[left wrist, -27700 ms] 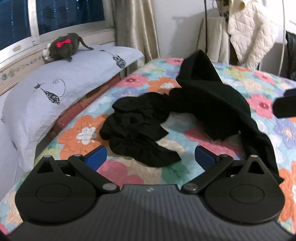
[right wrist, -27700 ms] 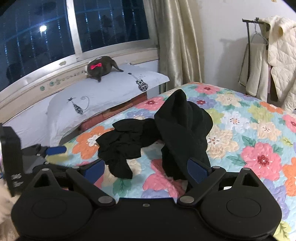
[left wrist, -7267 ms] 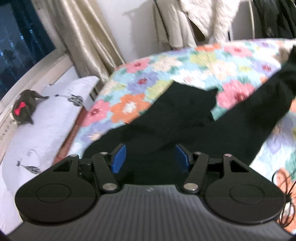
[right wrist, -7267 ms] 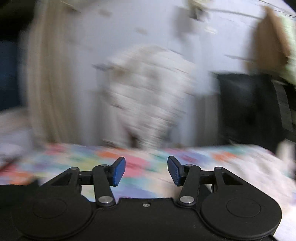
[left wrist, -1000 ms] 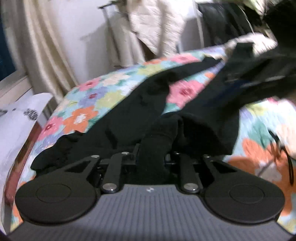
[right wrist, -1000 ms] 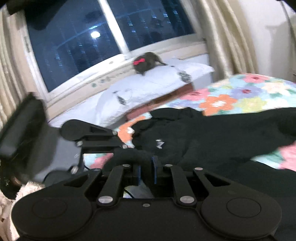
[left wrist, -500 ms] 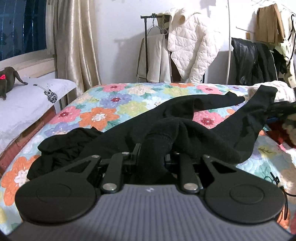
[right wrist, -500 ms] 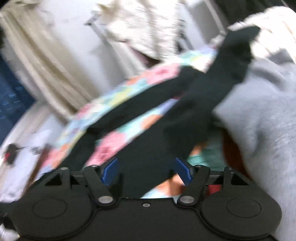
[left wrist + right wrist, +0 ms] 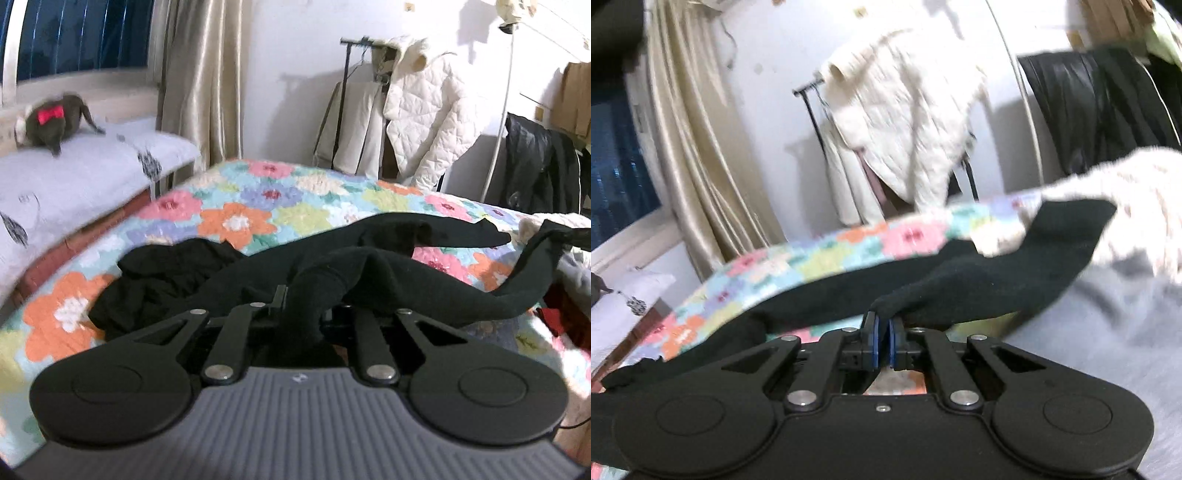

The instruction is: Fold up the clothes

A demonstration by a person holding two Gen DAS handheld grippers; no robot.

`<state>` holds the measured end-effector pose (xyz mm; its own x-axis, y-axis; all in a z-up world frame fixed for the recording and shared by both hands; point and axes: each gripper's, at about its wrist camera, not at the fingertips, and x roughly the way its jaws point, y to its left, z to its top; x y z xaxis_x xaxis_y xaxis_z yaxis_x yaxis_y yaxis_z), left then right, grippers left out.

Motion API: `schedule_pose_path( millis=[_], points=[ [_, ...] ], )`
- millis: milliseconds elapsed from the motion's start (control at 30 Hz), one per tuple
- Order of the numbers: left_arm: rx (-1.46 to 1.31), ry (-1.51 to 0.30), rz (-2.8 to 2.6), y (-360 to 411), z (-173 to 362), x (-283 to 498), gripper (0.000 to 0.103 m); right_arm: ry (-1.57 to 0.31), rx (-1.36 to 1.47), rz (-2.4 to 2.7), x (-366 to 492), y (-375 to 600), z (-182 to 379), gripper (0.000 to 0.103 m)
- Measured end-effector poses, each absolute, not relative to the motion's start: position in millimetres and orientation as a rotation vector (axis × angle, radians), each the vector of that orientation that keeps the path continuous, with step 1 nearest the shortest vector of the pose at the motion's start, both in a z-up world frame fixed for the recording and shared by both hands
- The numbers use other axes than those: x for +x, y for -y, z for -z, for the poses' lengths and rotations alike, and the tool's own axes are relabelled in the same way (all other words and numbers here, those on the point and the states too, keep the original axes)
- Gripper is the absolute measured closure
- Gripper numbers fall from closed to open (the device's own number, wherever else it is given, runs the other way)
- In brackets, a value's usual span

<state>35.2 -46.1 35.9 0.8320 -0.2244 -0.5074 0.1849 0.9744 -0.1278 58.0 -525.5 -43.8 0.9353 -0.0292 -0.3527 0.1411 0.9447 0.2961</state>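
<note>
1. Black stretchy leggings (image 9: 388,280) are lying lengthwise across the flower-patterned quilted bedspread (image 9: 236,221), partly lifted, probably so the legs can be straightened for folding.
2. Left gripper (image 9: 301,314) is closing on a bunched wad of the fabric at the near end, its jaws pinching it tight as an anchor.
3. Right gripper (image 9: 882,345) is clamping a thin edge near a leg's far end, pads almost meeting.
4. A second crumpled black garment (image 9: 162,280) is waiting beside the leggings, touching them.
</note>
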Motion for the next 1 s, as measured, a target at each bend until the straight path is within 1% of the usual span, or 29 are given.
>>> schedule_pose_path(
  millis=[133,233,267,367,433,533,667,700,767,800,833,900,967,1000],
  points=[
    [-0.107,-0.612,0.242,25,-34,73,0.090,-0.462,0.252,0.099,118,523,36,0.097],
    [-0.191,-0.643,0.258,1,-31,105,0.091,-0.622,0.361,0.079,190,544,21,0.097],
    [-0.189,-0.644,0.246,-2,-29,115,0.092,-0.677,0.366,0.067,217,547,15,0.097],
    [-0.110,-0.629,0.163,3,-22,142,0.093,-0.763,0.264,0.067,281,532,-6,0.097],
    [-0.078,-0.606,0.107,7,-16,159,0.093,-0.754,0.226,0.077,323,519,-21,0.097],
    [-0.122,-0.634,0.037,1,2,190,0.093,-0.708,0.157,0.114,368,504,-35,0.097],
    [-0.053,-0.694,-0.020,1,34,210,0.093,-0.719,0.227,0.141,408,503,-21,0.096],
    [-0.057,-0.697,-0.008,-1,38,210,0.093,-0.709,0.237,0.127,410,501,-14,0.091],
    [-0.063,-0.699,0.013,-6,43,210,0.093,-0.723,0.265,0.044,401,496,5,0.085],
    [-0.059,-0.698,0.018,-7,43,210,0.093,-0.741,0.245,0.014,391,493,14,0.070],
    [-0.054,-0.697,0.023,-8,44,210,0.093,-0.756,0.217,0.020,380,491,21,0.062],
    [-0.045,-0.685,0.032,-9,40,209,0.093,-0.743,0.156,0.006,352,490,29,0.061],
    [-0.019,-0.656,0.022,-8,38,208,0.093,-0.700,0.026,-0.005,315,489,28,0.054],
    [-0.007,-0.650,0.015,-7,38,209,0.093,-0.697,-0.067,-0.005,297,487,30,0.048]
  ],
)
